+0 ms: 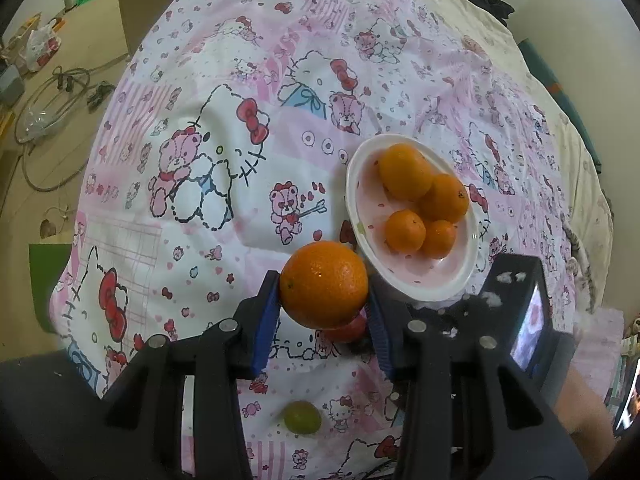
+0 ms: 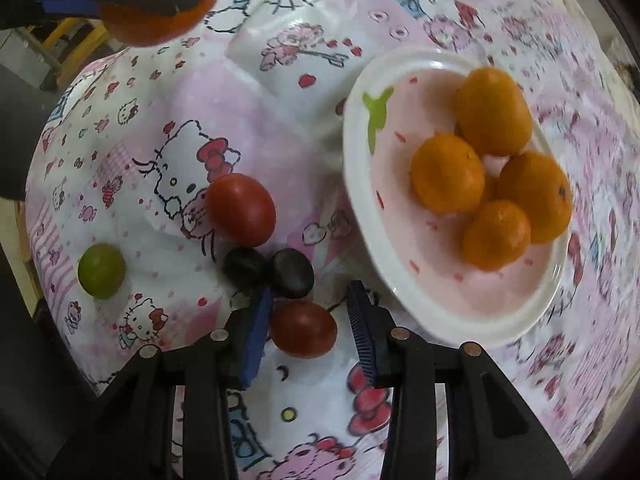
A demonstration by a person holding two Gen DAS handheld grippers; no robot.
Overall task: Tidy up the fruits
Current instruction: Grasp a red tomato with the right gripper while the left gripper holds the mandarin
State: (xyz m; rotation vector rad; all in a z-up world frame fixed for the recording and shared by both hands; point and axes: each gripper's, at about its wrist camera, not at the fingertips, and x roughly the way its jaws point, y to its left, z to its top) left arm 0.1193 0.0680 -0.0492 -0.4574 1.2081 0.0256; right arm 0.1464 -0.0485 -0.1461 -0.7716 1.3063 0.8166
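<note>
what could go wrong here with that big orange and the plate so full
The large orange is pinched between the left gripper pads only at its sides, so it might slip and roll across the soft sheet. The plate already holds four oranges, so a fifth could nudge one out. The open right gripper straddles a red fruit beside two dark fruits it may bump.

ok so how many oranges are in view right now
5. Four sit clustered on the plate: the biggest at the far side, one beside it, two smaller ones nearer. The fifth orange is clamped in the left gripper. More could be hidden.
</note>
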